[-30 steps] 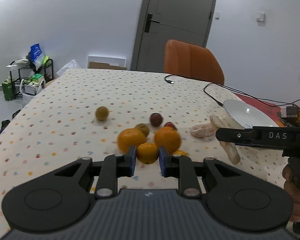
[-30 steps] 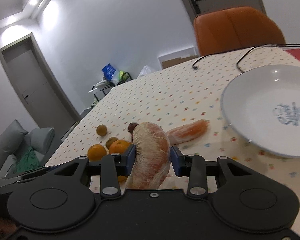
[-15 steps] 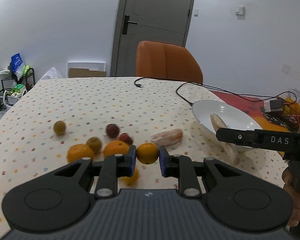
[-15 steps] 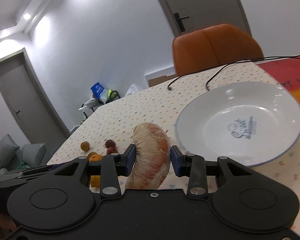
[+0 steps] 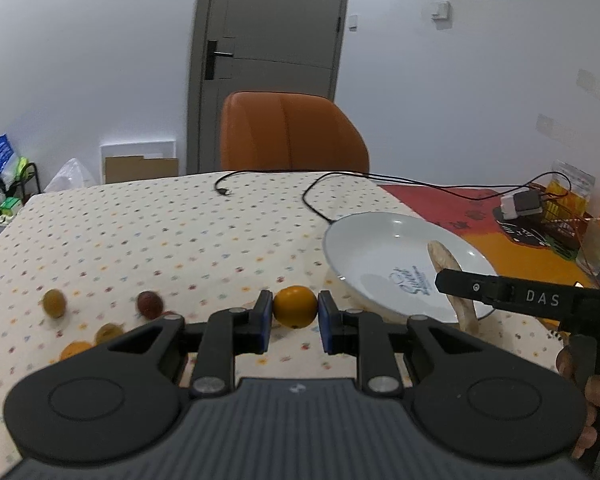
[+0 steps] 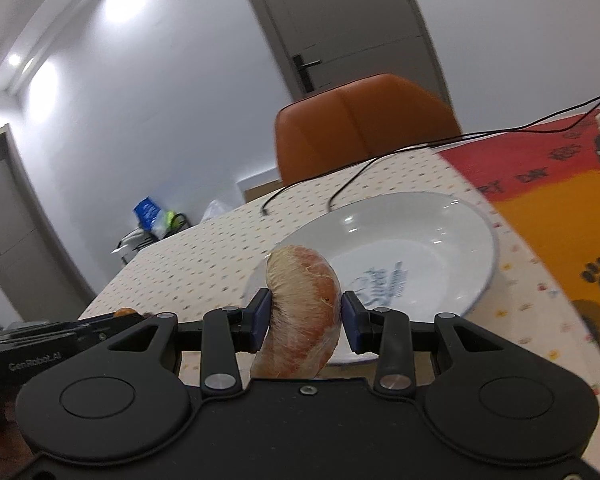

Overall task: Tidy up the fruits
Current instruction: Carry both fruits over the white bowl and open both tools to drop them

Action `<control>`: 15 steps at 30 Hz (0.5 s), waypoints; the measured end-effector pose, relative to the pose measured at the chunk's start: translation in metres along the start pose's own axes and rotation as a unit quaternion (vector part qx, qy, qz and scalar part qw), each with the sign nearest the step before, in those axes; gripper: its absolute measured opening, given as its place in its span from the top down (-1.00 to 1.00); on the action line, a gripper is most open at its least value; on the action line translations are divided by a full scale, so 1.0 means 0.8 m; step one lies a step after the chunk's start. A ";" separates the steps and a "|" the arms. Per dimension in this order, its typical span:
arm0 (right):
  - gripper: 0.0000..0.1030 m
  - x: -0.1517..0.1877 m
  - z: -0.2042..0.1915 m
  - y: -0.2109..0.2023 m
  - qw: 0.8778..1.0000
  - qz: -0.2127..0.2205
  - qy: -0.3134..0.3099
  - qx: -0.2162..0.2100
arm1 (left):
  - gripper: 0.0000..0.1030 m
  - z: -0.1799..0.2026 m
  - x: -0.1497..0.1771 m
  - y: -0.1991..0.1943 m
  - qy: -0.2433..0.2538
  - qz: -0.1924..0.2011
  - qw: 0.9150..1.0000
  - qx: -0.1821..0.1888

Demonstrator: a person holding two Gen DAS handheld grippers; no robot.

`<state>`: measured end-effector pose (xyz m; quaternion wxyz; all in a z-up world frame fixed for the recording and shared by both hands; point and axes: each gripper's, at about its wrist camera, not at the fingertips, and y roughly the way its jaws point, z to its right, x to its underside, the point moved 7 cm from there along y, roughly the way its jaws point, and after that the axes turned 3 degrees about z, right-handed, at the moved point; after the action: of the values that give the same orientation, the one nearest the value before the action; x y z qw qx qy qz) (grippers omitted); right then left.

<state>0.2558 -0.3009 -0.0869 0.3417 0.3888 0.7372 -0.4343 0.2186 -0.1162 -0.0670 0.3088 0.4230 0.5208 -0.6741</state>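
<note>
My left gripper (image 5: 295, 315) is shut on a small orange (image 5: 295, 306), held above the dotted tablecloth just left of the white plate (image 5: 364, 252). My right gripper (image 6: 305, 320) is shut on a peeled pomelo segment (image 6: 300, 312), which hangs over the near rim of the same plate (image 6: 440, 232). In the left wrist view the right gripper (image 5: 452, 280) reaches in from the right with the pomelo segment (image 5: 444, 256) over the plate. Loose fruits stay on the cloth at the left: a yellow-green one (image 5: 54, 303), a dark red one (image 5: 149, 304), another orange (image 5: 75, 349).
An orange chair (image 5: 292, 136) stands at the table's far side. Black cables (image 5: 340, 184) trail across the cloth to the plate's far rim. A red and orange mat (image 5: 500, 240) with a charger and boxes lies right of the plate. A person's hand (image 5: 592, 392) grips the right handle.
Both grippers have swung to the right toward the plate, each still carrying its fruit. The pile of loose fruits now lies to my left, and the pomelo segment has come over the plate's rim.
</note>
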 end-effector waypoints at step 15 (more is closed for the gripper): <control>0.18 -0.020 0.049 0.000 0.997 0.045 0.015 0.065 | 0.56 0.049 -0.023 0.046 0.028 -0.004 0.999 0.019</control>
<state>0.2698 -0.3408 -0.0886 0.3239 0.4490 0.6945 -0.4595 0.2488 -0.1642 -0.0626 0.2831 0.4452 0.5178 -0.6735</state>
